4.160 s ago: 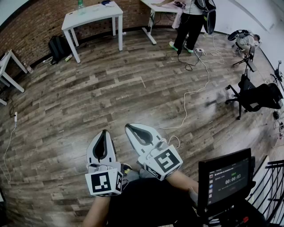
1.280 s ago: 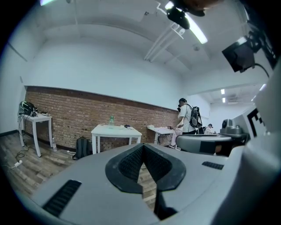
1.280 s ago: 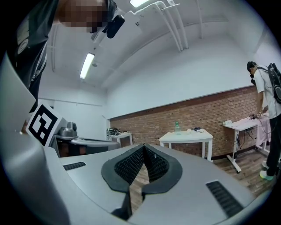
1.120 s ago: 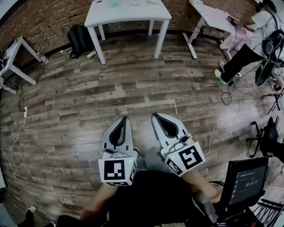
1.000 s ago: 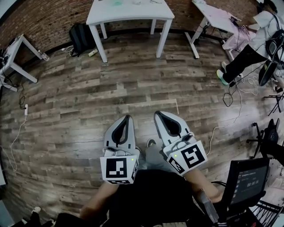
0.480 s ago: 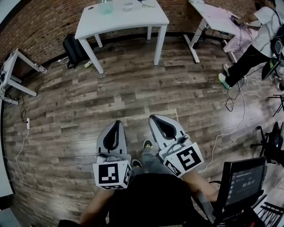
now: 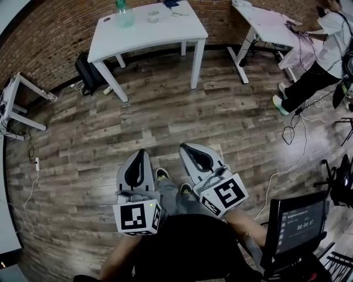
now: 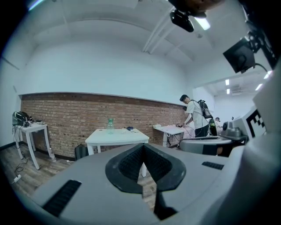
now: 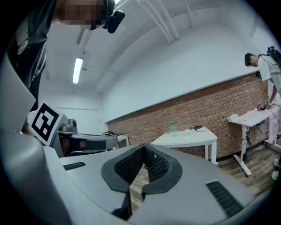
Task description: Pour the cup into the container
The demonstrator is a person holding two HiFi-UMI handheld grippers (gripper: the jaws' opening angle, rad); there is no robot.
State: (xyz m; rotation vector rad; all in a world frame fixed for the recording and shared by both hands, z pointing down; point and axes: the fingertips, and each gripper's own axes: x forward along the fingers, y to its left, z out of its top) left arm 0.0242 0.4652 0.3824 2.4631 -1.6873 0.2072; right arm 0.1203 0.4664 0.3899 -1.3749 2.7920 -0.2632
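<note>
Two handheld grippers are seen side by side above the brown wood-plank floor (image 7: 231,115). The left gripper (image 7: 142,152) is closed, its two jaws brought together at the tips with nothing caught between them. The right gripper (image 7: 181,146) is likewise drawn tight and empty, as is shown in the right gripper view. Two shoes (image 7: 161,174) of the wearer are visible on the floor between the grippers.

Three white tables can be counted in the head view. On the nearest, a white rectangular table (image 7: 165,28) set against the red brick wall (image 7: 49,27), three things are found: one clear, green-tinted plastic container (image 7: 123,15) shaped like a bottle and standing upright, one small pale cup (image 7: 154,17) a little to its right and apart from it, and one dark blue object (image 7: 171,3) too small to be told. Both cup and container are well apart from the grippers.

One black backpack (image 7: 85,71) is propped by the wall under that table. One person (image 7: 325,47) is bent over the second table (image 7: 262,22) at the right. The third table (image 7: 16,96) is cut off at the left edge. One dark screen (image 7: 292,228) is seen at the lower right
</note>
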